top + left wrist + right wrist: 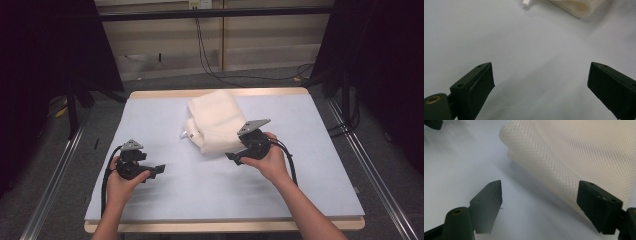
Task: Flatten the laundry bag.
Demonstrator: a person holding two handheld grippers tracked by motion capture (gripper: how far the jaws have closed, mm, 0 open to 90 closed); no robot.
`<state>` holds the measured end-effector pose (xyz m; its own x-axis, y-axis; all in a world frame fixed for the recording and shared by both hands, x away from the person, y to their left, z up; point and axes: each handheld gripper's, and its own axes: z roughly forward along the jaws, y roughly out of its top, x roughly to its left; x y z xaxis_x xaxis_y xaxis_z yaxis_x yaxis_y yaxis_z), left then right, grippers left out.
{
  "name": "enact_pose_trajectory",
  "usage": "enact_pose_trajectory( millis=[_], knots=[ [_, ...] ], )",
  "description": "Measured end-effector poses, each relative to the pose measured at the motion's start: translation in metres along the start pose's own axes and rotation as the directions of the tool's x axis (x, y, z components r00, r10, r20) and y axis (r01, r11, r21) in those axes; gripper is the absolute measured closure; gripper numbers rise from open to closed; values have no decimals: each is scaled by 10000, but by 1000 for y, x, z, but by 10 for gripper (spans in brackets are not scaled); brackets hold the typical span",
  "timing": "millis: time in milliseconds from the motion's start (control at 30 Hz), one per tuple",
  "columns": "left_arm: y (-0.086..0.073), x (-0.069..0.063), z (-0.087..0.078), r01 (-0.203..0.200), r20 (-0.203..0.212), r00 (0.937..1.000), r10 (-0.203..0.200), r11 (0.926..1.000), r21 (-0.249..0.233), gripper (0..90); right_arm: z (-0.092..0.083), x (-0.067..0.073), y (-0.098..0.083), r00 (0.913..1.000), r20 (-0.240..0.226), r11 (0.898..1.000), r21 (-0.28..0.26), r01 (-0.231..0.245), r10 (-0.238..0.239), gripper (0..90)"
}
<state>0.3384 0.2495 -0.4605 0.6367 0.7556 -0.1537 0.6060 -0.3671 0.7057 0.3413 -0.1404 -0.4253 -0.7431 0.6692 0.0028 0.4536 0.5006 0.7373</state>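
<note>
Left gripper [159,170] sits lower left of the high view, jaws spread wide with nothing between, pointing right across bare counter [165,125]. In the left gripper view the folded mesh cloth [576,7] shows at the top right edge, well apart, with a small white tag [526,2] beside it at top centre.

Folded white mesh cloth [217,120] lies in the upper centre of the high view, long axis running from upper left to lower right, near end pointing toward the right hand [267,160].

Right gripper [233,156] is right of centre, just beside the cloth's lower edge, clearly the nearer one. Its jaws also stand wide and hold nothing; in the right gripper view the cloth's folded edge [529,152] runs diagonally from upper left down to lower right, passing ahead of the jaws and behind the right-hand one, not yet between the pads.

Likely next: right gripper pushes forward onto that folded edge. Open counter left of and below the cloth; the far counter edge lies close behind it.
</note>
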Motion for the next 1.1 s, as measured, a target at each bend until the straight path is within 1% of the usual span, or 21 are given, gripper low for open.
enact_pose_trajectory(
  millis=[100,133,200,233,333,433,500,533,567,633,667,700,733,767,800,900,967,1000,1033,1067,1100],
  knots=[
    [0,-1,0,-17,31,10000,18,10000,-32,67,4,1,4,9999,-161,10000,71,-59,60,200],
    [1,-1,0,-77,87,9999,77,10000,27,67,5,1,5,9998,-187,10000,49,32,-31,200],
    [1,-1,0,-73,143,9999,72,10000,53,68,7,2,8,9998,-213,10000,89,40,-39,197],
    [1,0,0,-92,112,9999,91,9999,59,68,9,3,9,9997,-247,9999,70,88,-86,192],
    [0,-1,1,6,83,10000,-6,10000,-57,68,12,4,12,9996,-245,9998,46,169,-168,176],
    [0,-1,0,23,95,10000,-23,10000,-44,68,17,5,15,9997,-182,9998,49,167,-166,171],
    [0,-1,0,43,120,9999,-42,10000,-58,68,21,5,16,9995,-189,9997,11,257,-257,170],
    [0,-1,0,43,120,9999,-42,10000,-58,68,22,5,18,9996,-176,9997,-19,228,-228,172],
    [0,0,-1,19,179,9998,-19,10000,-21,68,24,5,19,9993,-297,9997,-88,239,-241,176],
    [0,0,-2,-17,141,9999,17,10000,0,68,28,5,22,9991,-385,9998,-106,184,-188,182],
    [0,0,-2,-39,182,9998,39,10000,27,68,30,5,24,9992,-313,9997,-58,228,-230,190],
    [-1,0,-3,4,193,9998,-4,10000,-2,69,32,5,25,9991,-353,9997,-65,253,-255,197],
    [-1,0,-3,-21,123,9999,22,10000,-14,71,35,5,26,9990,-300,9995,-42,327,-328,205],
    [-2,0,-4,27,167,9999,-27,10000,-33,71,37,6,28,9988,-343,9994,38,346,-344,218],
    [-2,0,-4,42,152,9999,-41,9999,-93,71,40,6,29,9986,-347,9992,17,408,-407,231],
    [-2,0,-5,9,160,9999,-8,10000,-67,72,44,7,33,9980,-347,9986,6,533,-532,292],
    [-3,0,-5,17,185,9998,-17,10000,-36,72,47,7,35,9975,-208,9977,10,677,-676,361],
    [-3,0,-5,26,202,9998,-25,10000,-36,72,49,7,35,9973,-225,9975,46,707,-705,393],
    [-3,1,-5,8,228,9997,-7,10000,-24,73,51,6,36,9960,-269,9963,74,860,-858,457],
    [-3,1,-5,13,234,9997,-12,10000,-28,76,52,6,36,9940,-313,9943,137,1056,-1051,500],
    [-3,0,-5,34,243,9997,-33,10000,-49,77,53,7,37,9928,-220,9925,317,1182,-1175,540]
  ],
)
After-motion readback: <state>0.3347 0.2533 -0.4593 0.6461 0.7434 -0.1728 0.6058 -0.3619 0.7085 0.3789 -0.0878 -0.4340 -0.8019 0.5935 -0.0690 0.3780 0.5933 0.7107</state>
